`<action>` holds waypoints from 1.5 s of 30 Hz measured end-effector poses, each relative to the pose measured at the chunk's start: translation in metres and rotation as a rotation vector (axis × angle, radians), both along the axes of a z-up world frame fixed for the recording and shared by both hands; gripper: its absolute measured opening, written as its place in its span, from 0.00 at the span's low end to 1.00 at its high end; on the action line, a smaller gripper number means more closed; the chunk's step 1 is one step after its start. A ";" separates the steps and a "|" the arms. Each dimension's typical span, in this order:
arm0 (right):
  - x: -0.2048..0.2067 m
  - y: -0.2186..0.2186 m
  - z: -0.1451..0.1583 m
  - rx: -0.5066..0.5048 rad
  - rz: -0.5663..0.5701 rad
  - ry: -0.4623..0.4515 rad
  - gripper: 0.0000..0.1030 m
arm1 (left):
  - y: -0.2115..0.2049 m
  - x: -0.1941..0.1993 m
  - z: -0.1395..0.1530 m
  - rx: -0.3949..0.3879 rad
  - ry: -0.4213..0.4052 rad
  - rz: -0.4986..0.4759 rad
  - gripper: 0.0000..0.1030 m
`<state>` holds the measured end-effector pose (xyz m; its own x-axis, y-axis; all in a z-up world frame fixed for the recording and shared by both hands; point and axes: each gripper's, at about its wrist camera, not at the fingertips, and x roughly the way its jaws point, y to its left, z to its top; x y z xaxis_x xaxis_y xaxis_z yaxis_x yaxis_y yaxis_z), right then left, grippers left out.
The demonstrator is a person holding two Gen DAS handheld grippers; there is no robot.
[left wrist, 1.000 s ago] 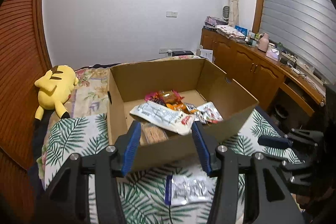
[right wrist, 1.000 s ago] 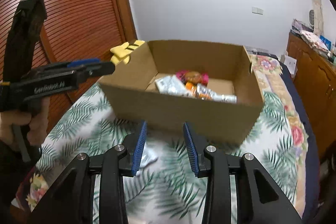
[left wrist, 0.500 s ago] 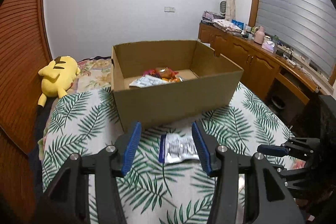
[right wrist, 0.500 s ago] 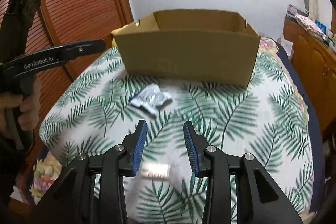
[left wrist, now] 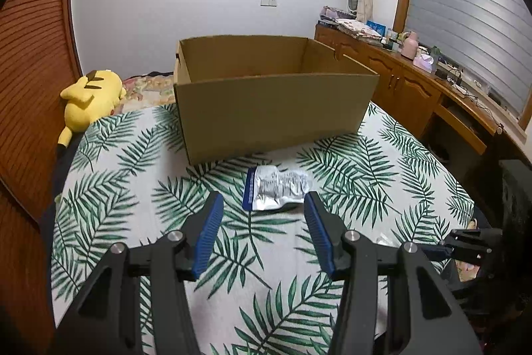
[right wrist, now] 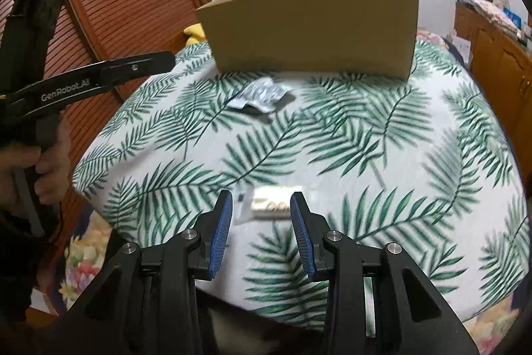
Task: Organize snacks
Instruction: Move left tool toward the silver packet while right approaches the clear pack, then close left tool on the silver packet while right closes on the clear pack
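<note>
1. Between the blue pads of the right gripper (right wrist: 261, 205), close in front of them, a small pale snack packet (right wrist: 270, 201) lies flat on the leaf-patterned cover (right wrist: 382, 155). The jaws stand apart with nothing between them, and the gap looks hardly wider than the packet. If the gripper comes down a little off centre, one pad could land on top of the packet and push it away instead of closing beside it.

2. This packet is thin and the cover is soft. The pads could pinch a fold of cloth together with it, or slide over it and close on nothing.

3. Further on, the left gripper (left wrist: 262, 212) is spread wide and empty, with a silver and blue snack bag (left wrist: 276, 190) just beyond its tips. The bag looks crinkled and slippery; a grip on one edge only could let it drop on the way.

4. The two grippers work near each other over the same cover, so their bodies could knock together if both reach at once.

5. Farthest, the cardboard box (left wrist: 269, 108) stands just behind the silver bag. Its near wall is high, and a bag carried too low could catch the rim and fall outside.
</note>
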<state>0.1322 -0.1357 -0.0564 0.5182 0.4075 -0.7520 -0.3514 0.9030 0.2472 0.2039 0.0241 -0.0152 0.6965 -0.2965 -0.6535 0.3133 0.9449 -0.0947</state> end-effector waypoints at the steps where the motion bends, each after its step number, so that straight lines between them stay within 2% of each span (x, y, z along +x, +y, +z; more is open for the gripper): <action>1: -0.001 0.002 -0.001 0.001 0.003 0.004 0.35 | 0.000 -0.001 -0.002 -0.001 0.002 0.001 0.49; 16: 0.018 0.015 -0.020 0.039 -0.015 0.072 0.35 | 0.018 0.003 -0.020 -0.012 0.033 0.033 0.49; 25: 0.036 0.004 -0.022 0.075 -0.072 0.090 0.45 | 0.022 0.007 -0.026 -0.010 0.042 0.034 0.49; 35: 0.050 0.013 -0.024 0.028 -0.064 0.079 0.45 | 0.018 0.016 -0.034 -0.002 0.060 0.029 0.49; 40: 0.050 0.019 -0.024 -0.040 -0.055 0.054 0.38 | 0.011 0.022 -0.037 0.009 0.072 0.023 0.49; 45: 0.048 0.020 -0.026 -0.089 -0.031 0.032 0.26 | 0.001 0.031 -0.039 0.014 0.077 0.012 0.49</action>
<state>0.1807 -0.1153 -0.0827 0.5052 0.3223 -0.8006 -0.3158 0.9323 0.1761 0.2348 0.0251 -0.0545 0.6475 -0.2782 -0.7095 0.2938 0.9501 -0.1044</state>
